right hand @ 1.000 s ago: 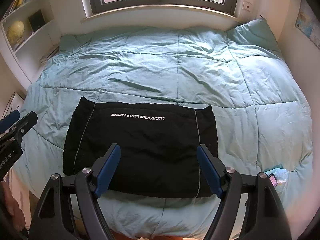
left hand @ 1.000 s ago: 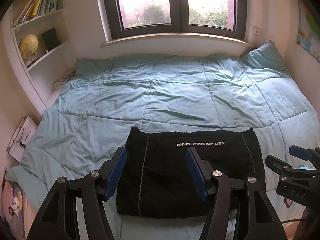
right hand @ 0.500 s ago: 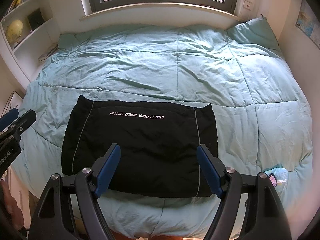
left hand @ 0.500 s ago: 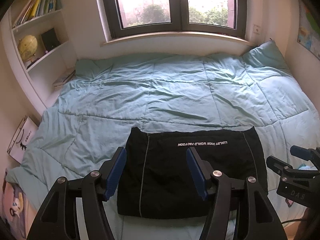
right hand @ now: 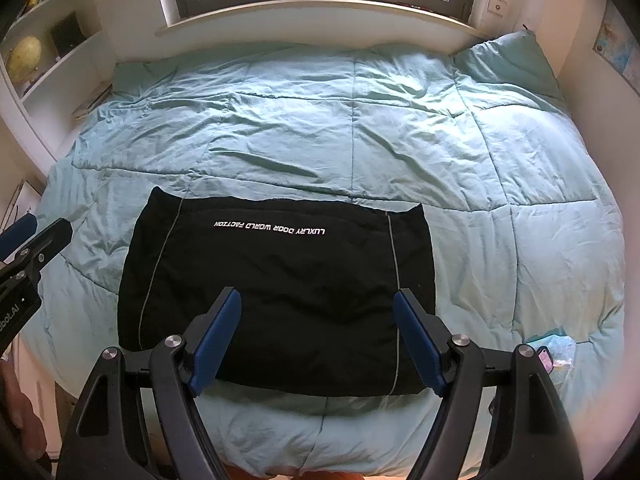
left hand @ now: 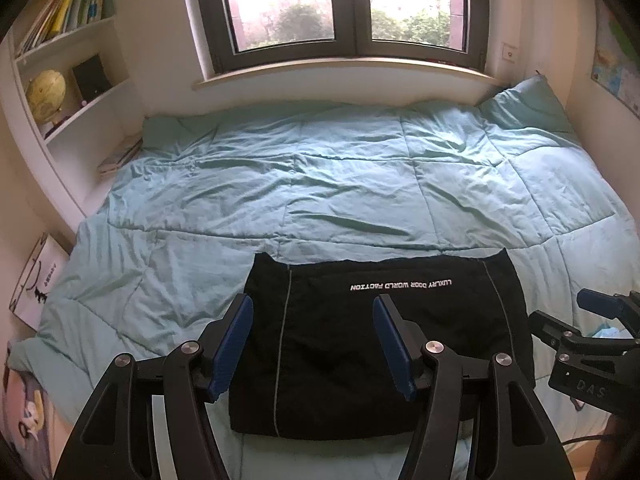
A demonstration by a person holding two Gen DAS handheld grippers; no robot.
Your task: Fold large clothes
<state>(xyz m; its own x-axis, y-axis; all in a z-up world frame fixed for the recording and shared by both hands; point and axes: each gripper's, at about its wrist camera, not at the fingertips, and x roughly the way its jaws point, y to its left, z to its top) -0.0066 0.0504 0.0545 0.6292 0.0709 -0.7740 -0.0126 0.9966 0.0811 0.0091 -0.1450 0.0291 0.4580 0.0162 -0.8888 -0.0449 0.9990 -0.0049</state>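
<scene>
A black garment (left hand: 360, 344) (right hand: 280, 280), folded into a flat rectangle with white lettering and two thin grey seams, lies near the front edge of the bed. My left gripper (left hand: 312, 312) hovers above its left half, jaws wide apart with nothing between them. Above the garment's front right part my right gripper (right hand: 316, 304) also stands open and holds nothing. Each gripper shows at the edge of the other's view: the right gripper (left hand: 568, 320) at the right, the left gripper (right hand: 32, 236) at the left.
A light teal quilt (left hand: 340, 184) (right hand: 360, 120) covers the whole bed under a window (left hand: 344, 4). White shelves (left hand: 68, 80) with a globe (left hand: 46, 94) and books stand at the left. A pillow (left hand: 524, 104) leans in the far right corner. A small pale wrapper (right hand: 560, 348) lies at the bed's right front.
The garment has not moved on the bed. Both views shifted only slightly; both grippers stay open above it.
</scene>
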